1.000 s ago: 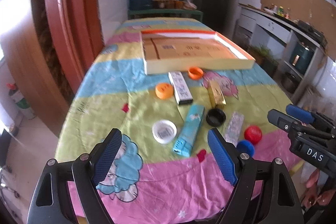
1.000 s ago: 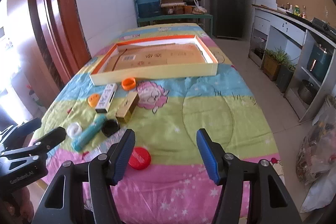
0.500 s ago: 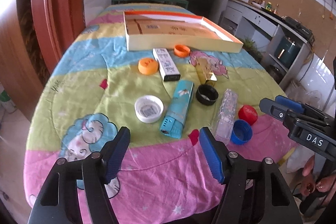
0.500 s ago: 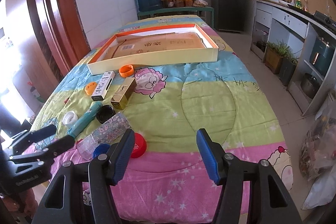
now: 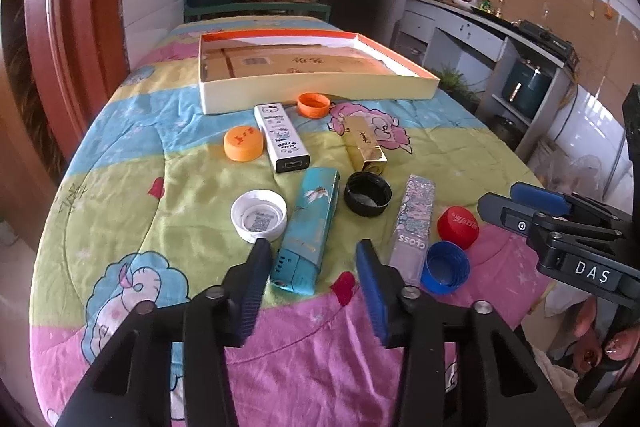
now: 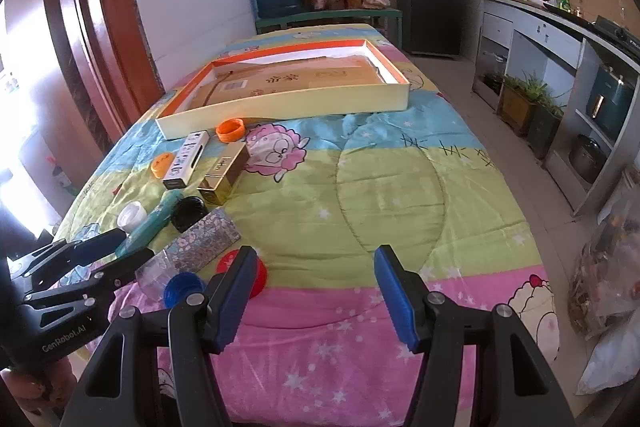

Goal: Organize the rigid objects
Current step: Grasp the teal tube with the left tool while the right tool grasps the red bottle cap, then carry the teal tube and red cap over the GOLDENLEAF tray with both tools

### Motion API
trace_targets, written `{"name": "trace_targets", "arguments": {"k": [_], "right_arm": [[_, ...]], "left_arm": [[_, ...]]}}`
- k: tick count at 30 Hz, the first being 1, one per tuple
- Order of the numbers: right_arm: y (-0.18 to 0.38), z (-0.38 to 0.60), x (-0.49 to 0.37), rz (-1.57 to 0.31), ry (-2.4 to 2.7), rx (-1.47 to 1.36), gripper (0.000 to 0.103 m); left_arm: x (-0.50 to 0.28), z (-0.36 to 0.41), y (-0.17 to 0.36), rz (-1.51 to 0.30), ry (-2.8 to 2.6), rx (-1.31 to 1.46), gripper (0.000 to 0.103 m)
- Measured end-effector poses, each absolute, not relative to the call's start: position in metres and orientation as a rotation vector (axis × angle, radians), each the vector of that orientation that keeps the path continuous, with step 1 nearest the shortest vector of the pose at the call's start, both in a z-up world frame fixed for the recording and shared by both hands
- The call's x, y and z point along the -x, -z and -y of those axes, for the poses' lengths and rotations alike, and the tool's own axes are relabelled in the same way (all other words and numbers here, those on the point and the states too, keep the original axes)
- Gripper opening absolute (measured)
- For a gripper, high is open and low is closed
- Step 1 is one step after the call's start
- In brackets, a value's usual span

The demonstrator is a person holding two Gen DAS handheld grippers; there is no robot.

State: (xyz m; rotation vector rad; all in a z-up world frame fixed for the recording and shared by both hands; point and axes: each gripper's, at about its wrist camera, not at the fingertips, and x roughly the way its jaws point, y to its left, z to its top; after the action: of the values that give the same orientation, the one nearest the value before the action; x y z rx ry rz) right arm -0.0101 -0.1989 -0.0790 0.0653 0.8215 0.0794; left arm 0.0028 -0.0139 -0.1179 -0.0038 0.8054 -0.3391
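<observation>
Several small things lie on the patterned quilt in the left wrist view: a teal box [image 5: 310, 219], a white cap [image 5: 259, 215], a black cap [image 5: 368, 189], a glittery clear box [image 5: 414, 223], a blue cap [image 5: 447, 267], a red cap [image 5: 458, 223], a gold box [image 5: 365, 147] and a white Hello Kitty box [image 5: 282, 139]. My left gripper [image 5: 313, 246] is closing, with the teal box's near end between its jaws; the pads do not touch it. My right gripper [image 6: 316, 253] is open and holds nothing, low over the pink band, with the red cap [image 6: 256, 273] behind its left finger.
A shallow cream tray with an orange rim [image 5: 320, 91], lined with flat cardboard, sits at the far end of the table. Two orange caps [image 5: 243, 143] [image 5: 314, 105] lie in front of it. A red door frame is on the left, kitchen counters on the right.
The left gripper's jaws have narrowed from wide apart. It has come down and forward, so the teal box's near end now sits between them. The right gripper has barely moved.
</observation>
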Motion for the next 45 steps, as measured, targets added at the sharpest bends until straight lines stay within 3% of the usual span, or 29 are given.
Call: {"name": "trace_targets", "arguments": {"k": [5, 23, 25, 28, 45], "right_arm": [[0.083, 0.200, 0.008, -0.833, -0.078, -0.072, 0.060], [0.090, 0.177, 0.006, -0.859, -0.219, -0.032, 0.060], [0.092, 0.173, 0.005, -0.855, -0.221, -0.011, 0.054], [0.091, 0.167, 0.005, -0.852, -0.238, 0.018, 0.031], [0.067, 0.183, 0.006, -0.791, -0.285, -0.085, 0.030]], "left_arm": [[-0.006, 0.016, 0.118, -0.795, 0.365, 0.006, 0.023], [-0.009, 0.023, 0.120, -0.777, 0.349, 0.006, 0.023], [-0.010, 0.022, 0.120, -0.777, 0.349, 0.013, 0.023], [-0.011, 0.022, 0.120, -0.778, 0.350, 0.019, 0.023], [-0.007, 0.015, 0.091, -0.704, 0.358, 0.055, 0.023]]}}
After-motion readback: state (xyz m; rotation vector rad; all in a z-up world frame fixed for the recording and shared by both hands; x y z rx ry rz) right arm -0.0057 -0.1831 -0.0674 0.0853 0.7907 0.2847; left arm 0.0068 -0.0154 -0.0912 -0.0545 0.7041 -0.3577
